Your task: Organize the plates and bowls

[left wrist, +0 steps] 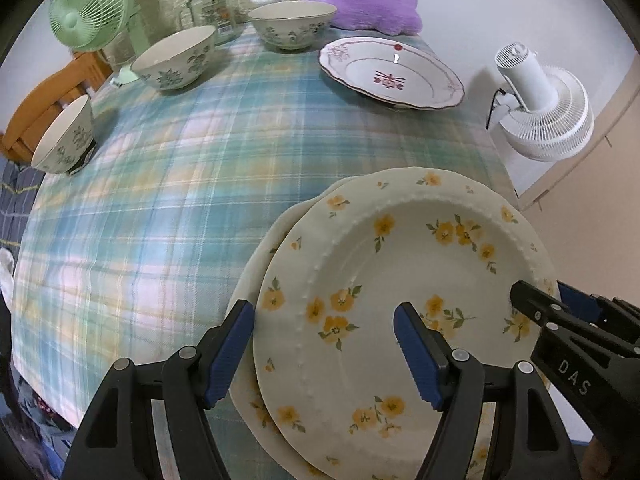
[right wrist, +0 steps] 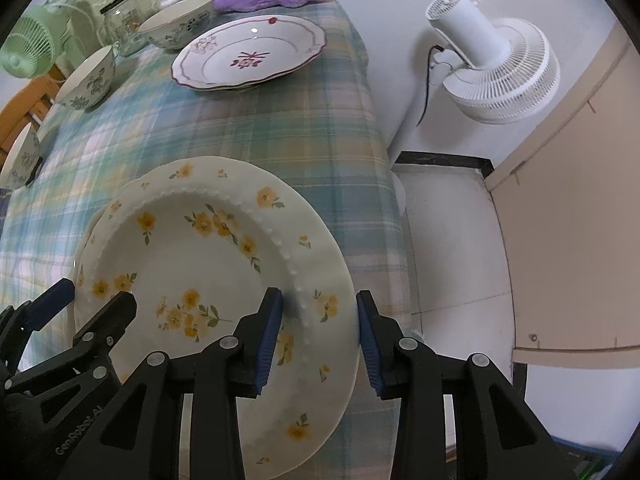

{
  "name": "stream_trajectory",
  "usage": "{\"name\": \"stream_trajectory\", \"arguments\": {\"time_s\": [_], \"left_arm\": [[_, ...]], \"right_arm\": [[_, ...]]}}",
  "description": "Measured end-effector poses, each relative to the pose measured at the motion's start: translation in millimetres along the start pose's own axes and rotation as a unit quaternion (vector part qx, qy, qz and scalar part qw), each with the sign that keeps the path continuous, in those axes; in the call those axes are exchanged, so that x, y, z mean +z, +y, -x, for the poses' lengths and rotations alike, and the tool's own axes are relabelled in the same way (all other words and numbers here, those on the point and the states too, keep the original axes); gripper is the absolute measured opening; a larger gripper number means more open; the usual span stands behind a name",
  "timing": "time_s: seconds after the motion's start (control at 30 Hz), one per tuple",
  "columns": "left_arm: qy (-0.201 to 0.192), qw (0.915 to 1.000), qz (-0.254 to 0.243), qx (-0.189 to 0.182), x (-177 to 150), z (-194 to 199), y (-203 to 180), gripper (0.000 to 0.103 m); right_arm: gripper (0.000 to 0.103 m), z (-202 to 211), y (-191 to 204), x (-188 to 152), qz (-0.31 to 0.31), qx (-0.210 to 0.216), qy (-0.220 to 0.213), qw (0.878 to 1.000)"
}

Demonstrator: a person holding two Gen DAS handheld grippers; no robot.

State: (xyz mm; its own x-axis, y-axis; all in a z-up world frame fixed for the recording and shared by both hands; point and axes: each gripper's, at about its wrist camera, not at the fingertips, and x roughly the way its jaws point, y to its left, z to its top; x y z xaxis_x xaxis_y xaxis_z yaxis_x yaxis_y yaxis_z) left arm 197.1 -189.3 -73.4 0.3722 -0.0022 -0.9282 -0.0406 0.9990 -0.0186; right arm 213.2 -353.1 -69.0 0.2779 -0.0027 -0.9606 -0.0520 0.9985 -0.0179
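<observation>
Left wrist view looks down on a glossy cream plate [left wrist: 400, 280] with yellow flowers and a beaded ridge, resting on a second plate [left wrist: 256, 264] whose rim peeks out at nine o'clock, both on the bench [left wrist: 140, 220] under a soft blue-green plaid cloth. The left gripper [left wrist: 324, 344] stands released, its ribbed blue pads straddling the top plate's left rim without pressing, one pad outside on the cloth, one over the well. The right gripper [right wrist: 318, 332] has its jaws set about the opposite rim; I cannot tell whether the pads actually press the china. At twelve o'clock sit a scalloped plate with red motifs [left wrist: 392, 74] and three rounded bowls with dark floral prints [left wrist: 174, 58] [left wrist: 294, 24] [left wrist: 64, 140]. Beyond them stand a glass jar with a black lid [left wrist: 208, 4], a green fan [left wrist: 88, 8] and a fluffy purple plush [left wrist: 364, 2]. Off the bench at two o'clock, a white fan [left wrist: 544, 108] sits on the floor.
</observation>
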Motion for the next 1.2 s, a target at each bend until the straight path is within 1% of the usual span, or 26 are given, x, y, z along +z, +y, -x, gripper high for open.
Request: {"name": "stream_trajectory", "arguments": {"time_s": [0.17,0.37,0.43,0.57,0.63,0.67,0.7,0.77,0.9,0.97,1.03,1.1,1.2], "left_arm": [[0.001,0.9999,0.016,0.004,1,1,5,0.074],[-0.001,0.9998,0.014,0.014,-1,3,9,0.075],[-0.001,0.9999,0.011,0.009,-2,4,10,0.076],[0.004,0.9999,-0.003,-0.009,-4,5,14,0.079],[0.0,0.9998,-0.01,-0.019,-5,9,18,0.082],[-0.002,0.9996,-0.012,-0.023,-5,11,20,0.082],[-0.006,0.9995,-0.015,-0.027,-5,15,22,0.082],[-0.012,0.9992,-0.022,-0.032,-6,21,28,0.083],[-0.025,0.9981,-0.036,-0.044,-3,37,42,0.087],[-0.032,0.9975,-0.038,-0.049,2,45,49,0.088],[-0.052,0.9965,-0.038,-0.054,9,55,55,0.089],[-0.071,0.9951,-0.039,-0.056,17,65,59,0.091],[-0.083,0.9939,-0.039,-0.062,31,74,60,0.092]], "right_arm": [[0.042,-4,4,3,0.013,0.006,0.004,1.0],[0.044,-9,11,0,0.013,0.013,0.005,1.0],[0.046,-9,14,0,0.013,0.011,0.007,1.0],[0.047,-5,14,-2,-0.004,0.005,0.008,1.0],[0.052,2,15,-5,-0.01,0.004,-0.003,1.0],[0.06,8,18,-7,-0.014,0.003,-0.014,1.0],[0.066,16,22,-9,-0.015,0.0,-0.027,1.0],[0.068,28,28,-12,-0.017,-0.014,-0.042,0.999],[0.068,49,38,-15,-0.038,-0.014,-0.061,0.997],[0.068,60,43,-14,-0.045,-0.013,-0.076,0.996],[0.068,68,48,-12,-0.05,-0.01,-0.085,0.995],[0.068,80,53,-7,-0.056,-0.008,-0.104,0.993],[0.068,93,55,3,-0.062,-0.009,-0.132,0.989]]}}
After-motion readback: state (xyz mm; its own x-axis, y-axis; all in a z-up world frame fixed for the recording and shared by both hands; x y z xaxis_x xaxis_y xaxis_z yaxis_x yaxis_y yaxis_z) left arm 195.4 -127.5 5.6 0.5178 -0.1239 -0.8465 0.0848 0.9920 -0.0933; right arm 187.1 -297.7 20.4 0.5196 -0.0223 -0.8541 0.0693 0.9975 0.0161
